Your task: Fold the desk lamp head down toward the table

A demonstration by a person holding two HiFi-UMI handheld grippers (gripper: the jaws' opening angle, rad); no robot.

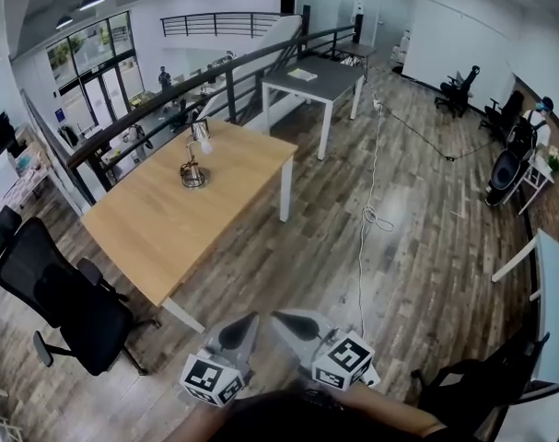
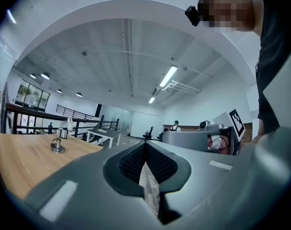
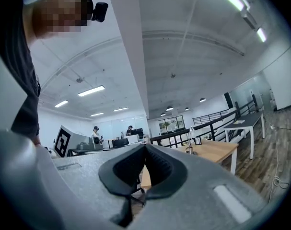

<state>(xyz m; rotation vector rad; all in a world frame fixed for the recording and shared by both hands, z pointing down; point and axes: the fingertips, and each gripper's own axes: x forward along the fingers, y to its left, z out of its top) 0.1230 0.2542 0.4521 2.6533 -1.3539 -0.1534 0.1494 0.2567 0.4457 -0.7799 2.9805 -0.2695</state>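
The silver desk lamp stands upright on the wooden table, its head raised above the round base. Both grippers are far from it, low over the floor near the table's front corner. My left gripper is shut with nothing in it, and so is my right gripper; they point side by side toward the table. In the left gripper view the lamp is small at the left, beyond the shut left gripper. The right gripper view shows the lamp past the shut right gripper.
A black office chair stands by the table's left side. A grey table and a dark railing lie beyond. A white cable trails over the wood floor. A white table edge is at the right.
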